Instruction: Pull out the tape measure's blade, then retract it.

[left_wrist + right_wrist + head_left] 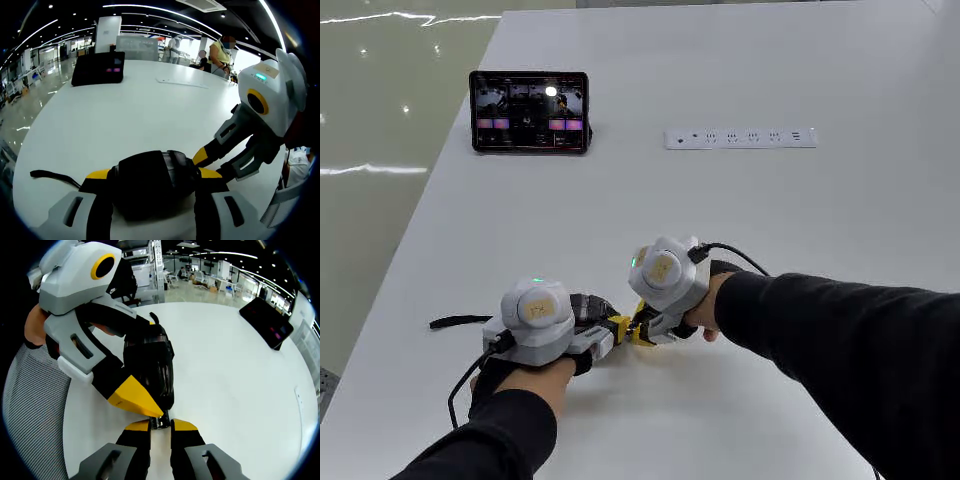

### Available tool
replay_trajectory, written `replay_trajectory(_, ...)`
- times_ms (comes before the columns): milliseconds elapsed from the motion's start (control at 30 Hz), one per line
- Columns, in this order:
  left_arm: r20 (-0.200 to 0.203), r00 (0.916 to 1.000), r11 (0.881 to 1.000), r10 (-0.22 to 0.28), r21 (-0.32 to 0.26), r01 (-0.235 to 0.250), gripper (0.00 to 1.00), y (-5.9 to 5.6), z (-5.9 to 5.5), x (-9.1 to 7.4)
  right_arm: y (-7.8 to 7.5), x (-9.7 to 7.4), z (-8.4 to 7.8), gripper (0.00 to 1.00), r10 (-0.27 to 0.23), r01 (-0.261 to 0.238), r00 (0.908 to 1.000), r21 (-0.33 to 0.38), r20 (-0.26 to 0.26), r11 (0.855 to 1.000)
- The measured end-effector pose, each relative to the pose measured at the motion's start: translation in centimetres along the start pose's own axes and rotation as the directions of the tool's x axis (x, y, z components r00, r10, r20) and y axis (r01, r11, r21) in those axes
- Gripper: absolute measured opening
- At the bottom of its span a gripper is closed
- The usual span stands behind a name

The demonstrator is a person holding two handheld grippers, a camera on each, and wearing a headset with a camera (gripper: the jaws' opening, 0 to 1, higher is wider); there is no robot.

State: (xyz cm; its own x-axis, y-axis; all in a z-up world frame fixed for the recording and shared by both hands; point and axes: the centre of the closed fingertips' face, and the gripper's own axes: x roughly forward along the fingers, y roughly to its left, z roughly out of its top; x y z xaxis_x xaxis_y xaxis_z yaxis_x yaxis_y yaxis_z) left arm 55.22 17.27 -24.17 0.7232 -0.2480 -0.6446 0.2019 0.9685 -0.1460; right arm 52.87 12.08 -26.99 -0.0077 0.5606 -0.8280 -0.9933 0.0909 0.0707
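Note:
The black tape measure [592, 306] lies on the white table [740, 210] near its front edge, a black wrist strap [459, 321] trailing off to the left. My left gripper [600, 325] is shut on its case [150, 182], one jaw on each side. My right gripper [638, 332] comes in from the right, tilted down. In the right gripper view its yellow-tipped jaws [161, 426] are shut on the small metal hook of the blade [161, 421], right at the mouth of the case [149, 365]. No length of blade is drawn out.
A dark tablet [529, 110] stands propped at the back left and a white power strip [740, 138] lies at the back middle. The table's left edge [435, 180] drops to a glossy floor. People stand far behind the table [220, 50].

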Motion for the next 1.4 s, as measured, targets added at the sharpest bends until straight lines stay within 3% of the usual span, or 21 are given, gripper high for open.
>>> replay_trajectory(1400, 0.022, 0.9997, 1.0, -0.001, -0.005, 0.001, 0.64, -0.02, 0.14, -0.03, 0.26, 0.42, 0.39, 0.12, -0.026, 0.026, 0.9997, -0.032, 0.003, 0.999)
